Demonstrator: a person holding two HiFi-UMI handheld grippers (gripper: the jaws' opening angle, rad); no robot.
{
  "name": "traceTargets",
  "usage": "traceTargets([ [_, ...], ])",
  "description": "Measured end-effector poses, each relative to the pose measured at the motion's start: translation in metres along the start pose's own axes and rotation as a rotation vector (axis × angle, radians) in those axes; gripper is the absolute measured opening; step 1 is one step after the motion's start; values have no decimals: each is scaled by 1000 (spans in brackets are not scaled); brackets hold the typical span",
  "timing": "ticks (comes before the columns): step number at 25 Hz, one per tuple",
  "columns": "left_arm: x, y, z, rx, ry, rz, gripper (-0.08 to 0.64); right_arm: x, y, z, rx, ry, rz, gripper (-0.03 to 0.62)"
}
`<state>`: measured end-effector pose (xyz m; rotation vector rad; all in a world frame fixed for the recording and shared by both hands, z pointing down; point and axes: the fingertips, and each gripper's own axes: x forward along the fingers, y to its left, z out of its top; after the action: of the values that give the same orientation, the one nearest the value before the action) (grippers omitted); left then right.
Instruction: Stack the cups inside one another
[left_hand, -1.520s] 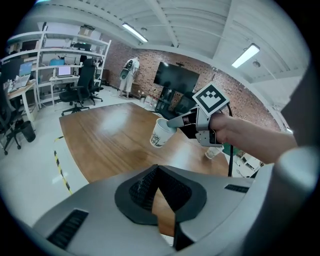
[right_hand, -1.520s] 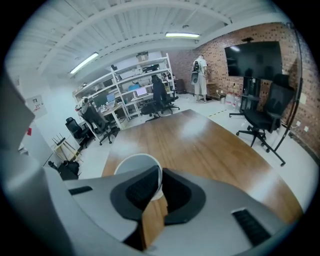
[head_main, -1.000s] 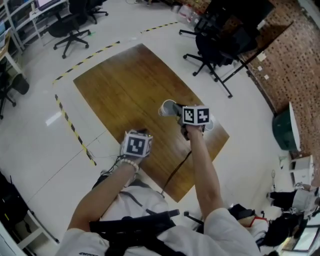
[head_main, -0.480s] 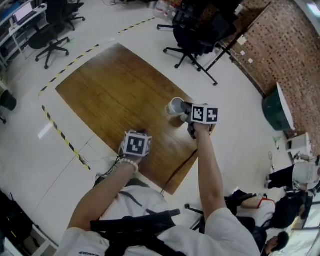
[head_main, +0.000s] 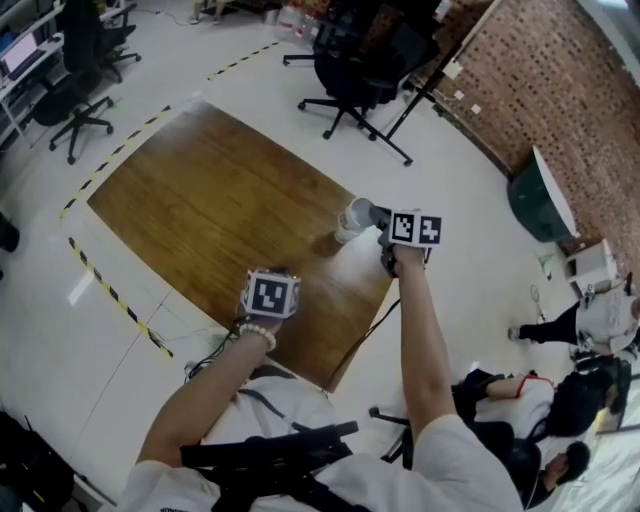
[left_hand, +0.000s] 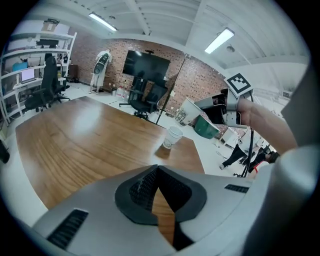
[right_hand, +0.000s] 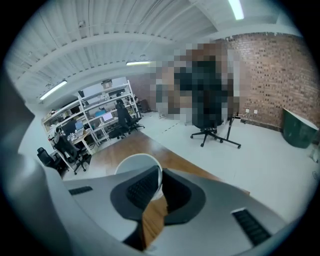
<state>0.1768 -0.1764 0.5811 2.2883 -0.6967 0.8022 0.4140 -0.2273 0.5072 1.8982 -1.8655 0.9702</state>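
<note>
A: Item one, cup (right_hand: 134, 164)?
B: White, tapered, empty, seemingly paper. Our right gripper (right_hand: 159, 175) pinches its wall at the rim, one jaw inside. We judge this leaves the base free for nesting. It hangs in the air over the table (left_hand: 75, 135).
A: Item two?
B: Second cup (left_hand: 173, 136), same make, upright near a table corner, at 1 o'clock from our left gripper (left_hand: 158, 171), mouth up to receive. That gripper's jaws meet on nothing.
</note>
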Motion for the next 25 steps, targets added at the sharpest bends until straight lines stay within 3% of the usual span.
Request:
traceTargets([
  [10, 10, -19, -5, 32, 25, 2, -2, 3, -59, -8, 46, 39, -42, 29],
  [25, 7, 5, -18, -42, 34, 81, -3, 53, -71, -26, -10, 152, -21, 29],
])
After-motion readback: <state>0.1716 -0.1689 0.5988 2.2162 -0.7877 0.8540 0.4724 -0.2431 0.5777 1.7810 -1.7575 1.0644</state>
